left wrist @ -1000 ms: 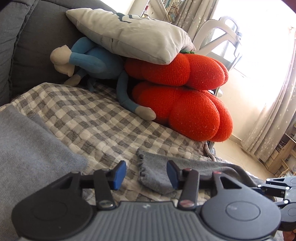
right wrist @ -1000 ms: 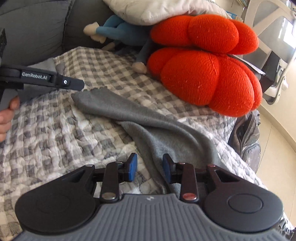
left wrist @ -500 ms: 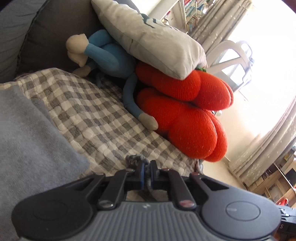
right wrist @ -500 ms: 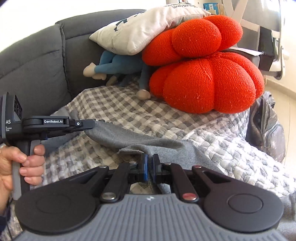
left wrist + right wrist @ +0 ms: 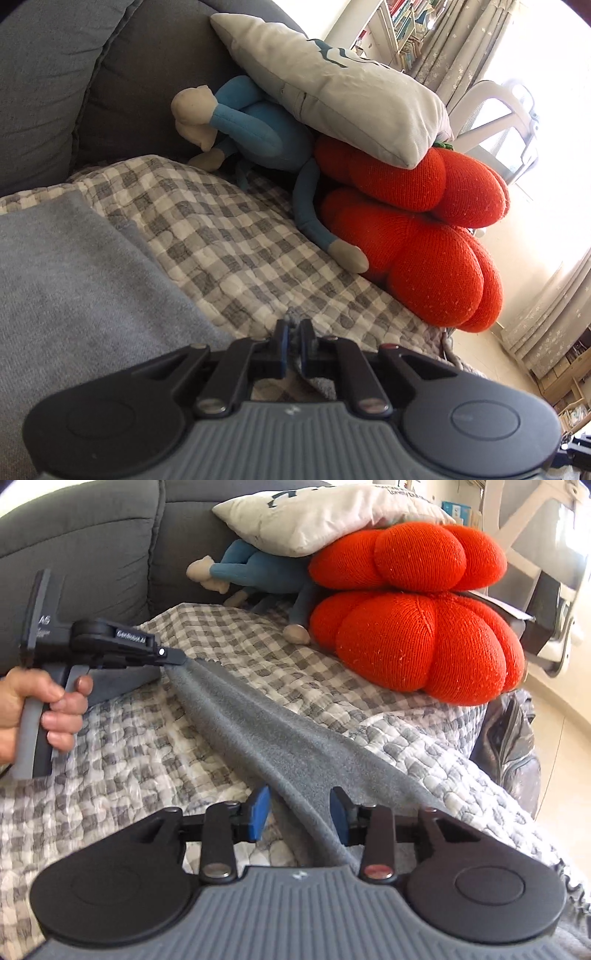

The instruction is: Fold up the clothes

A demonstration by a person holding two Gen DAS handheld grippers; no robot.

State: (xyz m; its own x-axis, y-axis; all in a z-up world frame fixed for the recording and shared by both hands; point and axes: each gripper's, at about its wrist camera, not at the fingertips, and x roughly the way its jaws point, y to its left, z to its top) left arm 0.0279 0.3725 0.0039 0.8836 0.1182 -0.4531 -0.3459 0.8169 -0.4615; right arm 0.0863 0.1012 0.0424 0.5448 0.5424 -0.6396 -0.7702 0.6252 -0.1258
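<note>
A long grey garment (image 5: 280, 746) lies stretched across the checked blanket (image 5: 147, 738) on the sofa. In the right wrist view the left gripper (image 5: 181, 660), held by a hand (image 5: 33, 705), is shut on the garment's far end and holds it taut. In the left wrist view that left gripper (image 5: 291, 332) pinches a tuft of the grey cloth (image 5: 293, 325) between its blue pads. My right gripper (image 5: 299, 812) straddles the near part of the garment; its jaws are opening, the cloth runs between the blue pads and they do not press on it.
A grey folded cloth (image 5: 74, 280) lies at the left. Two orange knitted cushions (image 5: 417, 642), a blue plush toy (image 5: 258, 572) and a white pillow (image 5: 314, 513) are piled at the sofa's back. A white chair (image 5: 498, 122) and curtains stand beyond the right edge.
The left gripper shut on the garment's end and has pulled it taut. The right gripper shut on the cloth half a second ago and now stands apart again, having moved back.
</note>
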